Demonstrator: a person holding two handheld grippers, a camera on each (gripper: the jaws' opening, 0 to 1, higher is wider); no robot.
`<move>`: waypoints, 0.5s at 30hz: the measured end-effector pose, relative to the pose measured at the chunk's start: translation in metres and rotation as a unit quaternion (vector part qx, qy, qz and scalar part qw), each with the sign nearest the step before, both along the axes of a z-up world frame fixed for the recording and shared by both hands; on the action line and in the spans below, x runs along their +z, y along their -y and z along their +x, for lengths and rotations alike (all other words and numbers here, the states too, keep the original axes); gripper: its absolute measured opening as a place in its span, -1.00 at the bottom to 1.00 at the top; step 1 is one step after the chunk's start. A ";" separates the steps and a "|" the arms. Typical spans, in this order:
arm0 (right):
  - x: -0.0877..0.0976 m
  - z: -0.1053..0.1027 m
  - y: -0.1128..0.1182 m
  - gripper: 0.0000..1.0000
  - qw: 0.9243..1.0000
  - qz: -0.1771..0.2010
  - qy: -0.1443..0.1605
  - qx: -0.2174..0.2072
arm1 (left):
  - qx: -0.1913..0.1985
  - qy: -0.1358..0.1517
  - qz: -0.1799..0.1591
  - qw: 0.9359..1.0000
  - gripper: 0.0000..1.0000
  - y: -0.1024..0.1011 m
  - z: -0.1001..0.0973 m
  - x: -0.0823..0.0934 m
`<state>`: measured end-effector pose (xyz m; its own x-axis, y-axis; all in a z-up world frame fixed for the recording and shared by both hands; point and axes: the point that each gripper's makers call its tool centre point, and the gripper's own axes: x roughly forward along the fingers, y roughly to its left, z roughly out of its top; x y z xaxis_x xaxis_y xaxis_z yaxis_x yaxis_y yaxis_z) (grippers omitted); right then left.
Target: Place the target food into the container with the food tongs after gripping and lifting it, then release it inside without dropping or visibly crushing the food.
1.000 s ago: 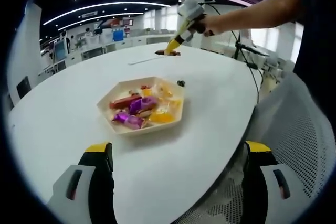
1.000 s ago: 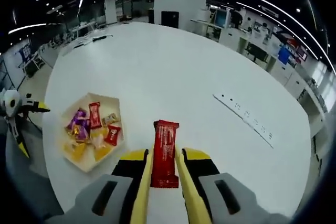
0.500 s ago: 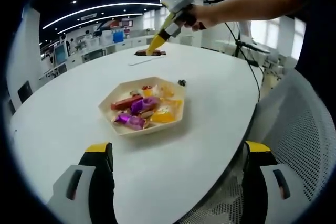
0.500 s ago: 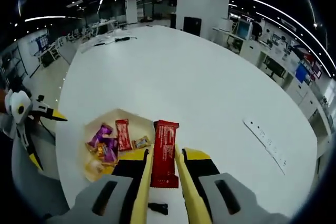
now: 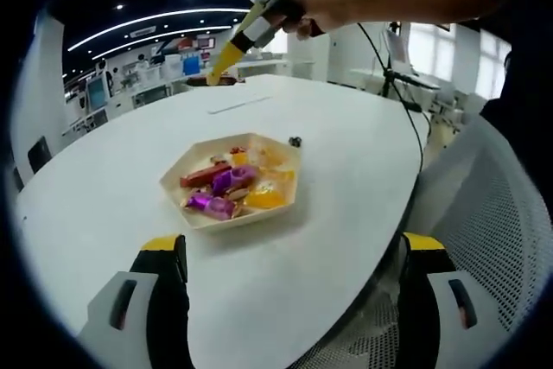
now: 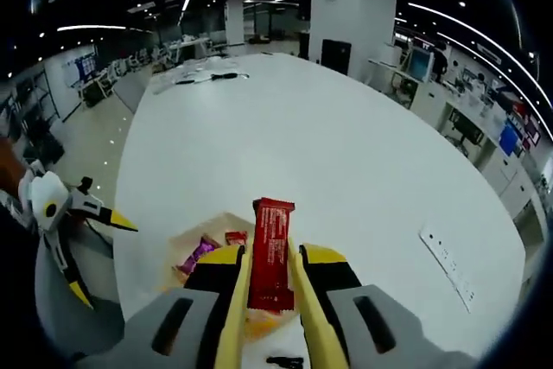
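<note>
- The right gripper (image 6: pixel 270 276) clamps a red snack bar (image 6: pixel 270 252) above the hexagonal tray (image 5: pixel 232 221) of wrapped candies (image 5: pixel 226 181).
- The left gripper (image 5: pixel 294 252) hangs wide open near the white table (image 5: pixel 104 179) edge.

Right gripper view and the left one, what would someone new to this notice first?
In the right gripper view, a red snack bar stands clamped between the right tongs, above the hexagonal tray. In the left gripper view that tray, holding bright purple, red and orange wrapped sweets, sits mid-table on the round white table, with the left tongs spread wide at the bottom.
</note>
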<state>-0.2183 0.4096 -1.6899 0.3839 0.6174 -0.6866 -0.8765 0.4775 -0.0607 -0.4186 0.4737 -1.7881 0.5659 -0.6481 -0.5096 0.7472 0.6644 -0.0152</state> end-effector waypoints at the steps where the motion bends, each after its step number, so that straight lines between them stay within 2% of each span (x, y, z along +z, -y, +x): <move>1: 0.002 -0.001 -0.004 -0.52 1.000 0.003 -0.002 0.000 | -0.001 0.004 0.005 1.000 0.97 0.000 0.000 0.000; 3: 0.003 0.000 -0.007 -0.53 1.000 0.005 -0.002 -0.002 | 0.000 0.007 0.020 1.000 0.97 -0.003 0.001 -0.003; 10: 0.011 -0.006 -0.018 -0.52 1.000 0.012 0.004 -0.005 | -0.005 0.016 -0.004 1.000 0.95 0.002 0.000 0.006; 15: 0.005 -0.014 -0.019 -0.50 1.000 0.007 -0.003 -0.002 | -0.007 0.012 -0.012 1.000 0.95 0.003 -0.001 0.007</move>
